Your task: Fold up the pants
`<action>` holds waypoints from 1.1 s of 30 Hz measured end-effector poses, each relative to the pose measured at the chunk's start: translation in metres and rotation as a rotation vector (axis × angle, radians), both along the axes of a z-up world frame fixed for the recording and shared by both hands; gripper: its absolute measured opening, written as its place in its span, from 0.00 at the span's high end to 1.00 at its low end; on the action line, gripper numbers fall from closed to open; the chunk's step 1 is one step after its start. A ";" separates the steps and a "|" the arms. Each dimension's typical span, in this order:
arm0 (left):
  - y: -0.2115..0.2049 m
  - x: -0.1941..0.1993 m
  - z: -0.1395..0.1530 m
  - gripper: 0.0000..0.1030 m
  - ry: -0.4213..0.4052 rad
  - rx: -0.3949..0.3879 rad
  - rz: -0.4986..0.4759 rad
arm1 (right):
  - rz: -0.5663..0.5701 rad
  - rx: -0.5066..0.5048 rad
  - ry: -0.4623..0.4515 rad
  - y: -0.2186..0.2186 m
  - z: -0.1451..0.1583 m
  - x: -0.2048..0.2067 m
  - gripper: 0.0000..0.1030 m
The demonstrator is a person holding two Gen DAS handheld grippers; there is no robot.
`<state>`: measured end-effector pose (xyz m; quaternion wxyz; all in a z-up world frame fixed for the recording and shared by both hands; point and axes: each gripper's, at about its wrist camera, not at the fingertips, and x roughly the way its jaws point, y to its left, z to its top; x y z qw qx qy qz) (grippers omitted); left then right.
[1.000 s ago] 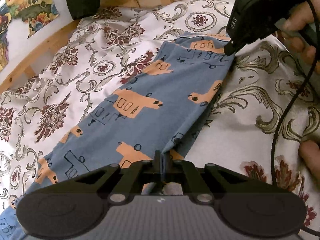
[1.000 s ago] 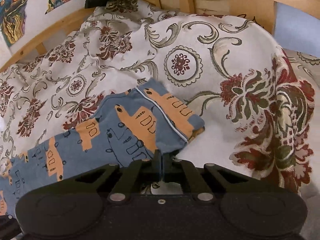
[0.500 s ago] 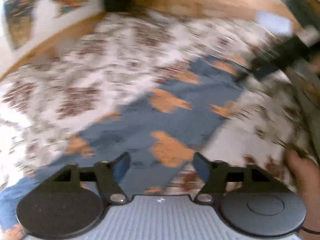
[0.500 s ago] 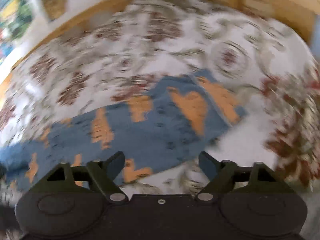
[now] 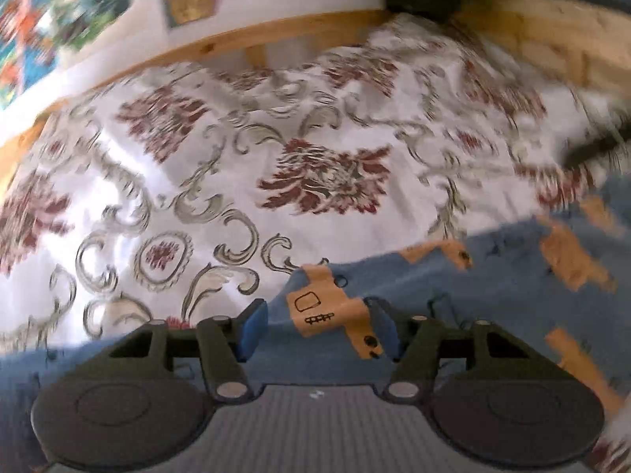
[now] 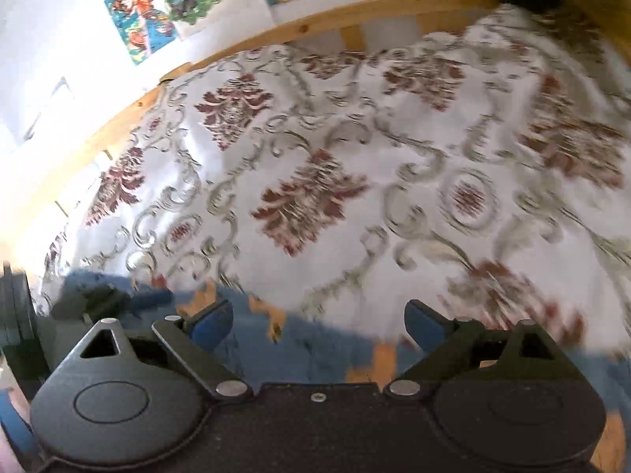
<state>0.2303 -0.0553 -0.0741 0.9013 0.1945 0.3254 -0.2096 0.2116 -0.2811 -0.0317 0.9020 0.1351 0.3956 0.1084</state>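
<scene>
Right now my left tongs (image 5: 317, 331) and right tongs (image 6: 317, 323) both gape, holding nothing; the blue pants (image 5: 493, 295) lie on the bed (image 5: 315, 118), long axis running left-right beneath them.

A second ago both grippers were clamped on the pants (image 5: 493, 287); now the left gripper (image 5: 317, 329) and right gripper (image 6: 317, 325) have their jaws spread, apparently swung leftward along the garment, though blur obscures this.
</scene>
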 end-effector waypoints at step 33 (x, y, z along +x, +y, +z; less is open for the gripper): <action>0.018 -0.008 -0.014 0.97 0.074 0.069 -0.078 | 0.641 0.022 0.331 0.140 -0.050 0.141 0.61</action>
